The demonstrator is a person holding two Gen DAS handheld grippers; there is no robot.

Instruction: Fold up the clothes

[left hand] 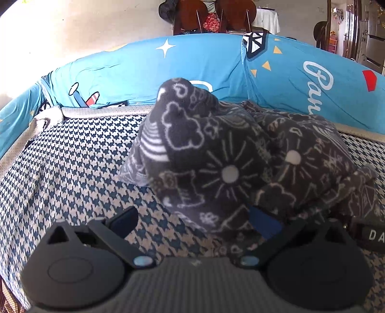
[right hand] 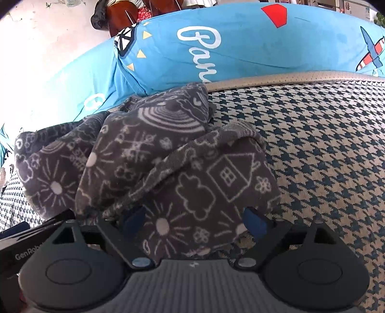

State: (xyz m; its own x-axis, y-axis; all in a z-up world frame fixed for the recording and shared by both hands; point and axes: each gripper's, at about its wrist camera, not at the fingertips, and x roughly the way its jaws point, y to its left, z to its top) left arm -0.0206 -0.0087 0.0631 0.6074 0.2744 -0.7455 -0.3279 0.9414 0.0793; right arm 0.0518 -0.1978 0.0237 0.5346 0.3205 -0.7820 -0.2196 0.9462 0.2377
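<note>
Houndstooth bed (left hand: 72,163) | left gripper (left hand: 195,221) jaws wide | right gripper (right hand: 195,221) jaws wide, straddling fleece garment (right hand: 168,173), house print visible

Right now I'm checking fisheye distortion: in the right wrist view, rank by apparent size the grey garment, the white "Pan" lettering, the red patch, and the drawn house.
1. Grey garment
2. "Pan" lettering
3. Drawn house
4. Red patch

House and lettering look close; the house sits nearer the camera, so their order is unsure.

On the blue cushion cover (right hand: 240,48) behind the bed you can read white script, cut off at "Pan". The black device (right hand: 21,243) at lower left reads "GenRob", clipped; in your left view another black device (left hand: 370,234) shows "DA".
</note>
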